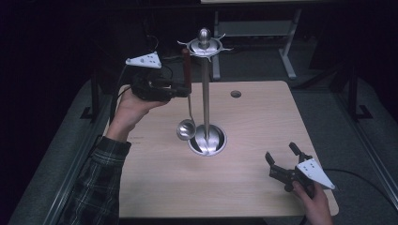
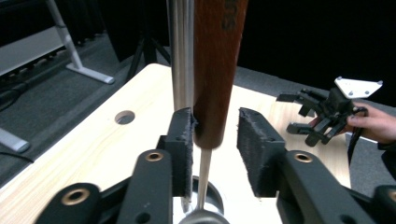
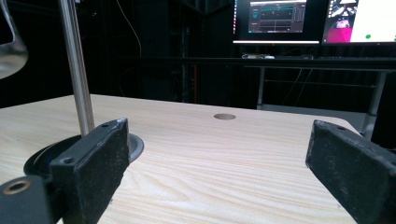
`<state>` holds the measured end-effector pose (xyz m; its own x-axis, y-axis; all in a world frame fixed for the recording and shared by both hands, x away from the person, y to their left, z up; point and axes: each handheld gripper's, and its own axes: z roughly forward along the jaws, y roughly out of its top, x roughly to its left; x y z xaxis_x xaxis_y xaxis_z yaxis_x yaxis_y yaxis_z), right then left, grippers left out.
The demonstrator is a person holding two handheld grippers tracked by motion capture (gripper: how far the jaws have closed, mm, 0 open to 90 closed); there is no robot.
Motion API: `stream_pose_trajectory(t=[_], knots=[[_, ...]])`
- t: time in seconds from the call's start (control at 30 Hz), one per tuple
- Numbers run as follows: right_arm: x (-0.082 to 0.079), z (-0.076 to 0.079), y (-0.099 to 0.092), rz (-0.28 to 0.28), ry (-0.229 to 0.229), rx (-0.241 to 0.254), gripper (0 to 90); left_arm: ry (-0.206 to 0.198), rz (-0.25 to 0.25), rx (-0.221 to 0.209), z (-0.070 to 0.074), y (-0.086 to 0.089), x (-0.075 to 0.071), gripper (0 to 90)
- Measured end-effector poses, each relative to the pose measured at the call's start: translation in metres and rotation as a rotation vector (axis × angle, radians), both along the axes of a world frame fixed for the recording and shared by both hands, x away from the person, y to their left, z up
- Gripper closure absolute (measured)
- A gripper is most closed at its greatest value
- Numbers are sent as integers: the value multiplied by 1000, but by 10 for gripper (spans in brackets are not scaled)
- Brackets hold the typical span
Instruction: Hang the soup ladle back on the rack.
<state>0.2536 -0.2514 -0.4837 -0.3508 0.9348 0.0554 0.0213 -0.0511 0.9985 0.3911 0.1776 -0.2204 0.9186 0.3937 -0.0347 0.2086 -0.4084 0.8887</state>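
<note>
Table (image 1: 164,187) carried a steel rack (image 1: 205,93); ladle (image 1: 187,108) hung upright from its top hook, handle vertical between left gripper (image 2: 215,135) jaws, which stood parted, one pad touching. Right gripper (image 1: 281,161) released, well apart, low on the table

The ladle (image 1: 187,108) has a reddish-brown wooden handle and silver bowl; the utensil stand (image 1: 205,89) is shiny silver; the surface (image 1: 244,183) pale wood-grain; the sleeve (image 1: 101,180) dark plaid.
</note>
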Motion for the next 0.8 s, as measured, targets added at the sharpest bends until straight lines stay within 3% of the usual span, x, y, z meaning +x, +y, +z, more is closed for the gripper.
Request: stream_pose_trajectory(t=[0.43, 0.8], knots=[[0, 0, 0, 5, 5, -3, 60, 4, 74, 45, -15, 21, -16, 408], [0, 0, 1, 0, 2, -10, 60, 34, 164, 64, -59, 53, -40, 322]])
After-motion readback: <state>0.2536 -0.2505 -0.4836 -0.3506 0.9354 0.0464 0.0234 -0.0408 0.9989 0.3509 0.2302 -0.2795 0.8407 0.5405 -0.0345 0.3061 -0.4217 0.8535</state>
